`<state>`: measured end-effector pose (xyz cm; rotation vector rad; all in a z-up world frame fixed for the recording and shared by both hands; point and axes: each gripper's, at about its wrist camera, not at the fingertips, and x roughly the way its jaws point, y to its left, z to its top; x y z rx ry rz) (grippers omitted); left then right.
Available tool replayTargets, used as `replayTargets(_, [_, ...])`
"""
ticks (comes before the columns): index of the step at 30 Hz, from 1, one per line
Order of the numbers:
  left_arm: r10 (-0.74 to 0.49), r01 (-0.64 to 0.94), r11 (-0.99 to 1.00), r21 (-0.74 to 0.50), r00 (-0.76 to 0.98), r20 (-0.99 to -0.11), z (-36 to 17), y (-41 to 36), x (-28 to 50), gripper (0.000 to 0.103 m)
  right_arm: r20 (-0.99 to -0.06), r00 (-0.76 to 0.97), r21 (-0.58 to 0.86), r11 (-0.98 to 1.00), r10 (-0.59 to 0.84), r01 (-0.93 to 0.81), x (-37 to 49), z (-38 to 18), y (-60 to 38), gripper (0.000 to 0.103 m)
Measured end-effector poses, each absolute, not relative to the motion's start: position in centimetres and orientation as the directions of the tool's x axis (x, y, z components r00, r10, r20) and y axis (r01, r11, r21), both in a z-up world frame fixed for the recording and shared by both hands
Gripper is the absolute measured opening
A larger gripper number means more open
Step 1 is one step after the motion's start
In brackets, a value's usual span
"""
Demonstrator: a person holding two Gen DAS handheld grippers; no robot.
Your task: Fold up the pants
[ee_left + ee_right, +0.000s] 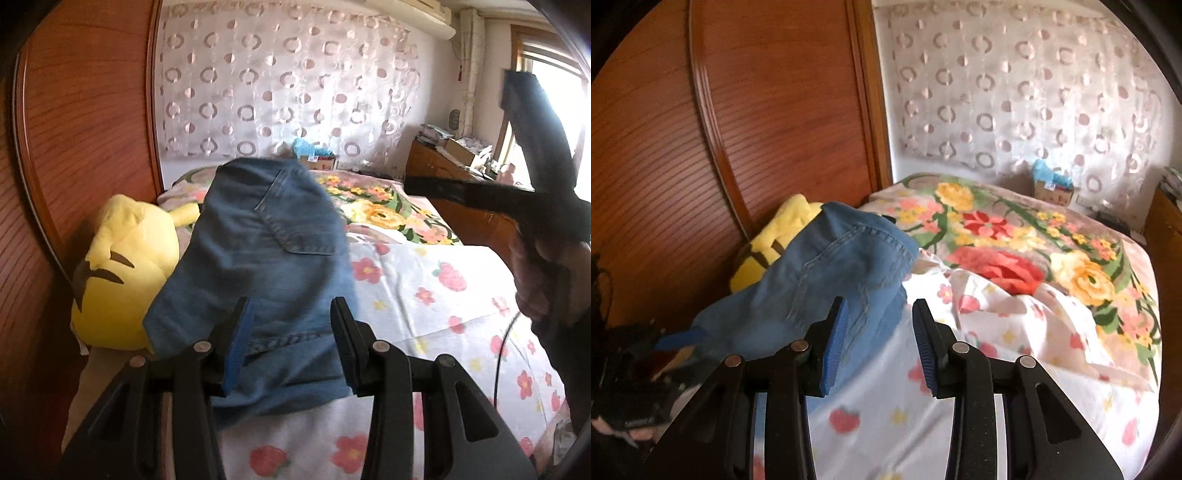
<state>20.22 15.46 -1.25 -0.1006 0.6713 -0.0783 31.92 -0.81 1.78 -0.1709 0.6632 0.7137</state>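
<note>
Folded blue jeans [258,258] lie in a pile on the bed's flowered sheet [424,295], their far end leaning on a yellow plush toy [122,266]. My left gripper [293,328] hovers over the near end of the denim, jaws apart, pads not pressing it. In the right wrist view the jeans [820,280] sit left of centre. My right gripper [881,328] stands open beside their right edge, with only sheet and a denim edge behind the gap. One of the left gripper's blue pads [679,338] shows by the pile's lower left end.
A wooden panel wall [81,129] rises close on the left behind the plush toy [775,236]. A thick flowered blanket [1015,258] covers the far half of the bed. A cluttered wooden cabinet [436,166] stands at the right. A person's hand [535,280] holds the black right tool.
</note>
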Motion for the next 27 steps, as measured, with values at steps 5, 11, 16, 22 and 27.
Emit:
replayTargets(5, [-0.111,0.062,0.993,-0.103,0.797,-0.594,0.4,13.2,18.0,0.041,-0.586,0.604,0.065,0.774,0.540,-0.630,27.0,3.0,-4.9,0.037])
replayTargets(11, [-0.113,0.088,0.994,-0.072,0.810,-0.575,1.7,10.2,15.4,0.041,-0.557,0.651,0.054,0.805,0.515,-0.591,21.9,3.7,-8.9,0.041])
replayTargets(16, [-0.118,0.109,0.993,-0.049,0.823,-0.555,2.6,7.8,13.3,0.043,-0.534,0.687,0.048,0.829,0.493,-0.557,18.3,3.8,-11.7,0.045])
replayTargets(22, [-0.138,0.140,0.989,-0.037,0.836,-0.532,3.5,5.4,11.2,0.049,-0.515,0.716,0.062,0.854,0.470,-0.517,15.0,3.6,-14.9,0.053])
replayTargets(27, [-0.158,0.158,0.986,-0.045,0.848,-0.506,4.1,4.1,9.8,0.055,-0.503,0.744,0.057,0.876,0.440,-0.479,13.0,3.6,-17.0,0.056])
